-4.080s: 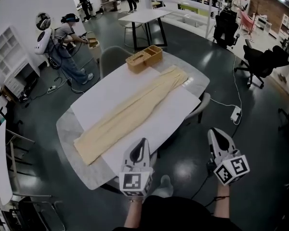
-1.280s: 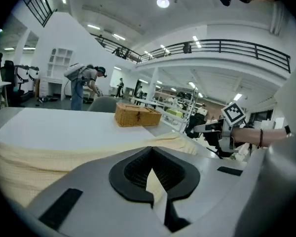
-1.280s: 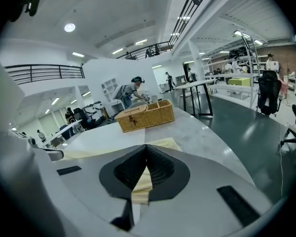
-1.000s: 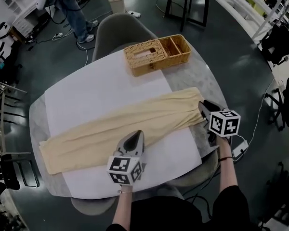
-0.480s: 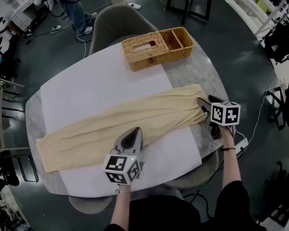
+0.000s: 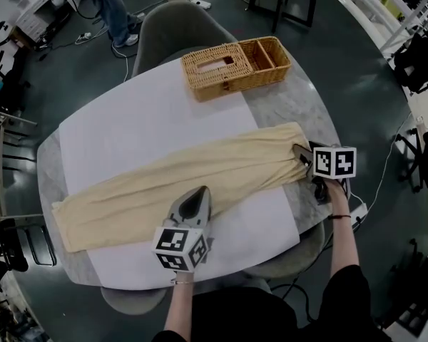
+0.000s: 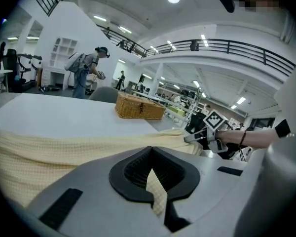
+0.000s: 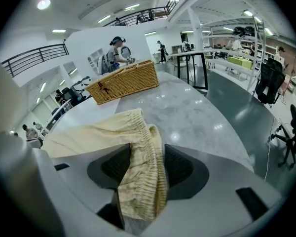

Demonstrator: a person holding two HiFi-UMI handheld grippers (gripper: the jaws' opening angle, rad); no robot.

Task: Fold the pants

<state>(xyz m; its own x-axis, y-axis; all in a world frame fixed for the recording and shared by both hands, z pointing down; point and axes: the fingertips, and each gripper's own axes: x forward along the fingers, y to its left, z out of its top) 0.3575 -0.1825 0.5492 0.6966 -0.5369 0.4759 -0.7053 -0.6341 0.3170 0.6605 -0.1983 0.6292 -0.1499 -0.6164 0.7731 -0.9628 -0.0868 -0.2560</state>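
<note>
Oval marble surface [image 6: 299, 104], mostly under a white sheet [image 6: 128, 134]. At its far edge, half on the sheet and half on bare marble, a wicker basket [image 6: 235, 64]: slotted lid on the left part, open compartments on the right. Grey chair [image 6: 172, 38] pushed in behind the far side. Farther off on the dark floor [image 6: 357, 84], a person's legs in jeans [image 6: 108, 9], black table legs [image 6: 282, 2], black office chairs [image 6: 414, 59], and a white power strip [image 6: 358, 214] by the near right corner.

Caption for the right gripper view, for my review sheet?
Right gripper, jaws just opened, straddling the pants' gathered waistband on the marble table; wicker basket behind.
</note>
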